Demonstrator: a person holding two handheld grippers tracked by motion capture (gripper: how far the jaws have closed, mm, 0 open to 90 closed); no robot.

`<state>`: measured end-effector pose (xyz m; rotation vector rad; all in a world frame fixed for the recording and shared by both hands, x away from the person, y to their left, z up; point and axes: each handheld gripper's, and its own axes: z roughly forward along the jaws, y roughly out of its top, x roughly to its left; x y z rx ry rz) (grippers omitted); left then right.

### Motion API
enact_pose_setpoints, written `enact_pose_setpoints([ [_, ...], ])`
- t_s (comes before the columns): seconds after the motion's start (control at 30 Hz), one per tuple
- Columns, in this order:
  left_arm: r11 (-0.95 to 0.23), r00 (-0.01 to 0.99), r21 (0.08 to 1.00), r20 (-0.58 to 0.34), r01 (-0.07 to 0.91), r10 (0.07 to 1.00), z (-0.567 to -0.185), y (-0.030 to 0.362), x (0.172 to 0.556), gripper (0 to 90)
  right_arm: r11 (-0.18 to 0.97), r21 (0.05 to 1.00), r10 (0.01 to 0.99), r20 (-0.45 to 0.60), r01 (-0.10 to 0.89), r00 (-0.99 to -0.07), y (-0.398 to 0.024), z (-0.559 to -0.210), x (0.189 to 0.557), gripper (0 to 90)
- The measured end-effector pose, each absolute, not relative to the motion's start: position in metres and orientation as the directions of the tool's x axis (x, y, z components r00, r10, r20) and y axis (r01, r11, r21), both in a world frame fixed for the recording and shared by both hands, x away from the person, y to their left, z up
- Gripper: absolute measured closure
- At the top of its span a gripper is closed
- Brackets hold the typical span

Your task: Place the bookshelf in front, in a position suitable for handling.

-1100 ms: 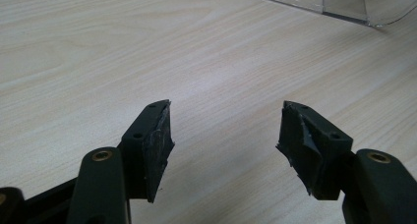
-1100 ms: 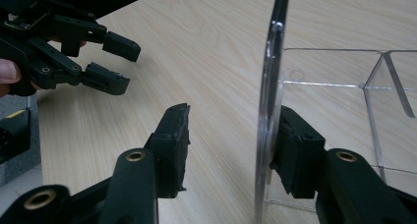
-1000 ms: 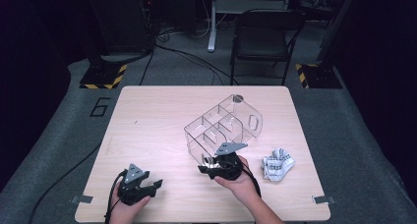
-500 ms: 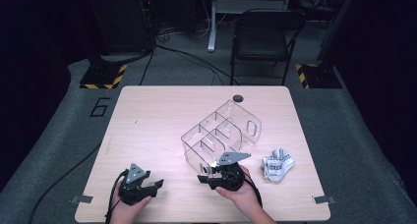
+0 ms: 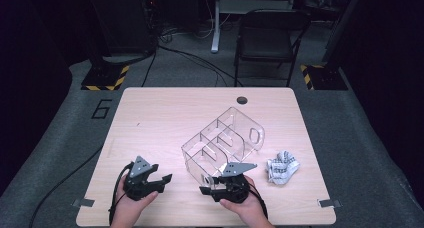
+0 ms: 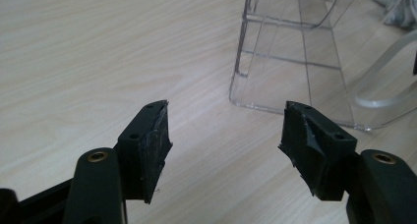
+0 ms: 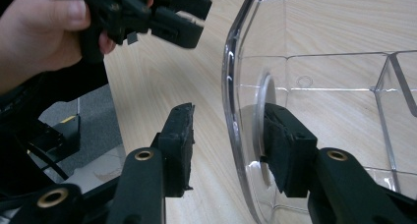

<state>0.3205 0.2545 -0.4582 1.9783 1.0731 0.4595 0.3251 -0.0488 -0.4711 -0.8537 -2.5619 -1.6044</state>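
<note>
Wide bare wood lies open across the table's left half and far edge. On the right, the clear plastic organizer blocks the middle, and the crumpled cloth sits just beyond it, leaving a narrow lane between them.

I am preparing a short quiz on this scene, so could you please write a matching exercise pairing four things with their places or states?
Things:
1. clear organizer
2. crumpled cloth
3. left tongs
4. right tongs

States:
A. open, nothing between them
B. astride the organizer's end wall
C. on the table, right of the organizer
D. mid-table, with dividers

Pairs: 1-D, 2-C, 3-A, 4-B
</note>
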Motion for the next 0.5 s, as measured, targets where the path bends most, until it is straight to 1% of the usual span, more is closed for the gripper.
enact_pose_setpoints([
  [0.07, -0.313, 0.577, 0.799, -0.052, 0.513, 0.815, -0.454, 0.253, 0.322, 33.8, 0.325, 0.834, 0.442, 0.282, 0.445, -0.852, -0.048, -0.472, 0.323, 54.6],
  [0.1, -0.324, 0.578, 0.798, -0.038, 0.508, 0.815, -0.448, 0.250, 0.325, 32.3, 0.325, 0.831, 0.443, 0.288, 0.451, -0.849, -0.048, -0.472, 0.322, 54.5],
  [0.2, -0.335, 0.578, 0.783, -0.038, 0.524, 0.815, -0.446, 0.248, 0.328, 27.3, 0.332, 0.831, 0.440, 0.284, 0.447, -0.852, -0.048, -0.473, 0.322, 54.5],
  [0.23, -0.311, 0.580, 0.787, -0.072, 0.533, 0.811, -0.446, 0.245, 0.330, 26.1, 0.334, 0.829, 0.442, 0.284, 0.450, -0.851, -0.048, -0.473, 0.321, 54.5],
  [0.27, -0.311, 0.580, 0.787, -0.072, 0.533, 0.811, -0.446, 0.245, 0.330, 24.8, 0.334, 0.829, 0.442, 0.284, 0.450, -0.851, -0.048, -0.473, 0.321, 54.5],
  [0.3, -0.296, 0.569, 0.777, -0.096, 0.556, 0.816, -0.446, 0.243, 0.332, 21.7, 0.331, 0.827, 0.443, 0.290, 0.455, -0.848, -0.048, -0.474, 0.321, 54.5],
  [0.33, -0.290, 0.569, 0.779, -0.103, 0.556, 0.816, -0.446, 0.242, 0.332, 20.2, 0.331, 0.827, 0.443, 0.290, 0.455, -0.849, -0.048, -0.474, 0.322, 54.5],
  [0.4, -0.279, 0.573, 0.781, -0.120, 0.559, 0.810, -0.445, 0.243, 0.332, 19.3, 0.329, 0.828, 0.443, 0.290, 0.454, -0.848, -0.048, -0.474, 0.321, 54.5],
  [0.43, -0.258, 0.574, 0.788, -0.143, 0.559, 0.806, -0.443, 0.243, 0.332, 16.6, 0.332, 0.831, 0.439, 0.283, 0.447, -0.853, -0.048, -0.475, 0.322, 54.5],
  [0.5, -0.246, 0.574, 0.789, -0.160, 0.563, 0.803, -0.439, 0.243, 0.333, 15.9, 0.327, 0.825, 0.445, 0.295, 0.460, -0.845, -0.048, -0.475, 0.321, 54.4],
])
